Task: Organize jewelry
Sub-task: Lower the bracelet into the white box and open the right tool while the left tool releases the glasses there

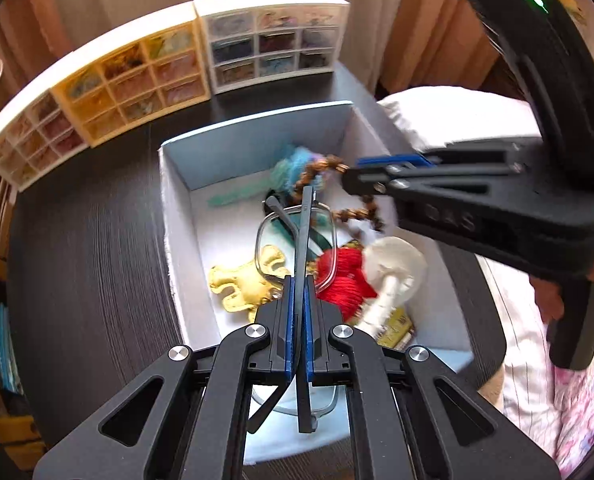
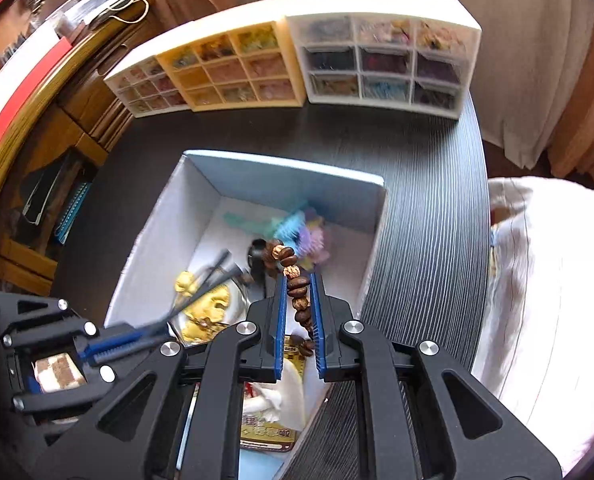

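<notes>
Above the open white box [image 1: 177,208] on the dark surface [image 1: 89,240], left tongs [image 1: 299,300] closed on folded eyeglasses [image 1: 297,236], right tongs [image 2: 299,300] nearly closed around a brown bead bracelet [image 2: 297,288], drawer organizers [image 2: 297,60] behind the box.

Your left hand-held gripper [image 1: 299,292] is black with blue pads, like your right hand-held gripper [image 2: 299,288]. You see a brown bead bracelet [image 2: 295,284], black-framed glasses [image 1: 297,236], a red tassel [image 1: 345,276], a yellow charm [image 1: 245,284], a white box [image 2: 165,232] and a dark striped tabletop [image 2: 425,216].
</notes>
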`<state>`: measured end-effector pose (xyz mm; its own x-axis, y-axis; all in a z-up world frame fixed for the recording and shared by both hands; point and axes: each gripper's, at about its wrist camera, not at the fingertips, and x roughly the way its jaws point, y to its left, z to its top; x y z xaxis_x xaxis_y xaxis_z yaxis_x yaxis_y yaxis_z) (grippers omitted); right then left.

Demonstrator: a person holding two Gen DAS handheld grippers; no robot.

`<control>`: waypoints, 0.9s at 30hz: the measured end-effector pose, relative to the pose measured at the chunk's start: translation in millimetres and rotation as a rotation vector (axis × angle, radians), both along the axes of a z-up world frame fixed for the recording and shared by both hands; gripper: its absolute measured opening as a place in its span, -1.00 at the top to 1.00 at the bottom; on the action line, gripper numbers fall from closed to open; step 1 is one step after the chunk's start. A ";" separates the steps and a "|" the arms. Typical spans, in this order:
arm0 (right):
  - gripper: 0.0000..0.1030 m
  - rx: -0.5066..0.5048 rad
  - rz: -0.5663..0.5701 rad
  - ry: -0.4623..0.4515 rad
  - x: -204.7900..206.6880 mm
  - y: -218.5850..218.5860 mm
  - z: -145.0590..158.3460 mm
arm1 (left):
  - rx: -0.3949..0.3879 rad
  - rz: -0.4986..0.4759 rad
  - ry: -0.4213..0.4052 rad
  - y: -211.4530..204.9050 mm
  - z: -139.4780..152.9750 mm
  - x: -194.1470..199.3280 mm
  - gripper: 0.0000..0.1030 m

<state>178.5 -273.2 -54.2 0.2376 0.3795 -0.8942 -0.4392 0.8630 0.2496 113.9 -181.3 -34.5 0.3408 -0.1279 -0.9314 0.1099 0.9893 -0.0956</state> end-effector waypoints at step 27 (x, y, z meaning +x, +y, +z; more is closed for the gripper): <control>-0.15 -0.052 -0.017 -0.137 -27.5 1.6 29.7 | -0.085 0.075 -0.058 30.1 20.4 -10.6 -0.77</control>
